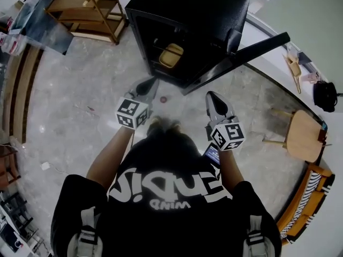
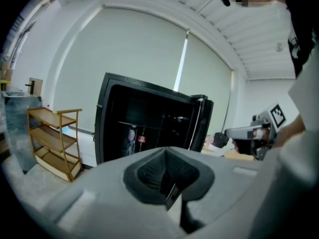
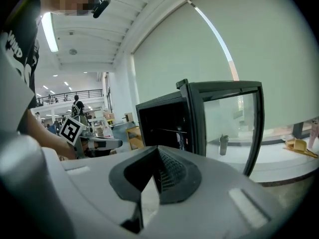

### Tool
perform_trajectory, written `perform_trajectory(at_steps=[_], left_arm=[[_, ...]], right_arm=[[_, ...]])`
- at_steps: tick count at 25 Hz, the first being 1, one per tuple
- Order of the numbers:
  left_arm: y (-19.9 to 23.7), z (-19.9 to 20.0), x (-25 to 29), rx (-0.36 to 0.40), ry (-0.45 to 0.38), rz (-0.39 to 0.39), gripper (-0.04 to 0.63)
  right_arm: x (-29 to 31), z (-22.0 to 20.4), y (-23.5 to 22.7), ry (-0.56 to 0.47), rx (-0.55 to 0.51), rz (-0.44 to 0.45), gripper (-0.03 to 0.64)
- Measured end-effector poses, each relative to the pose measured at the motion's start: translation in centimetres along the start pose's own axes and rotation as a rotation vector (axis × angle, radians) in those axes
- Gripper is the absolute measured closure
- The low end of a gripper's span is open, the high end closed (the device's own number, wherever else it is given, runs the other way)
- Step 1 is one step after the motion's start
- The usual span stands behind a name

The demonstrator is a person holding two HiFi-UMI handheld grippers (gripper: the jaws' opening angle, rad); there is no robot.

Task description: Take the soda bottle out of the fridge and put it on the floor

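We stand on the grey marbled floor facing a black boxy fridge whose glass-fronted door hangs open to the right. We hold a gripper in each hand, side by side and apart, both up off the floor and pointing towards the fridge.

The left gripper has its jaws pressed together, with nothing between the dark ribbed pads. The right gripper is closed in the same way and also carries nothing. In the left gripper view the right gripper shows at the right edge with its square-marker cube.

The soda bottle, dark with a red label, stands upright inside the fridge on a shelf at the left side of the compartment, just beside a clearer bottle to its left. Neither gripper touches it; both are well short of the fridge opening. From the head view we make out a flat tan container on a wire shelf inside, but not the bottle itself.

A light wooden three-tier rack stands to the left of the fridge, and a round wooden stool sits at the right, near a curved white ledge.
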State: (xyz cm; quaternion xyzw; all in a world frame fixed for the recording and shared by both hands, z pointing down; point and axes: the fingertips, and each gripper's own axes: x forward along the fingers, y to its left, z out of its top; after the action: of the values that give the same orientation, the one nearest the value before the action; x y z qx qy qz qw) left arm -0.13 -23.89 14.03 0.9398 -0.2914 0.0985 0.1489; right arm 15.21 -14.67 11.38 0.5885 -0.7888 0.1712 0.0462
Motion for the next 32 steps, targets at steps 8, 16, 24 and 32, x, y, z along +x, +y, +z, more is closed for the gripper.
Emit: perform_trajectory(at_steps=[8,16,24,32], left_arm=[[-1.6,1.8,-2.3,0.041,0.004,-0.036,0.592],[-3.0,3.0,-4.7,0.028,-0.05,-0.025,0.594],[-3.4,2.5,-5.1,0.053,-0.079,0.01,0.594],[-2.5,3.2,-5.2,0.061,-0.099,0.068,0.594]], right_arm=[[-3.8,1.6,-2.1,-0.052,0.025,-0.052,0.615],[-6.7,2.0,-2.7,-0.095,0.051,-0.114,0.615],[-6.4,1.4,-2.1,-0.103,-0.002,-0.161,0.615],[-5.4,1.1,-1.2,-0.104,-0.005,-0.144,0.615]])
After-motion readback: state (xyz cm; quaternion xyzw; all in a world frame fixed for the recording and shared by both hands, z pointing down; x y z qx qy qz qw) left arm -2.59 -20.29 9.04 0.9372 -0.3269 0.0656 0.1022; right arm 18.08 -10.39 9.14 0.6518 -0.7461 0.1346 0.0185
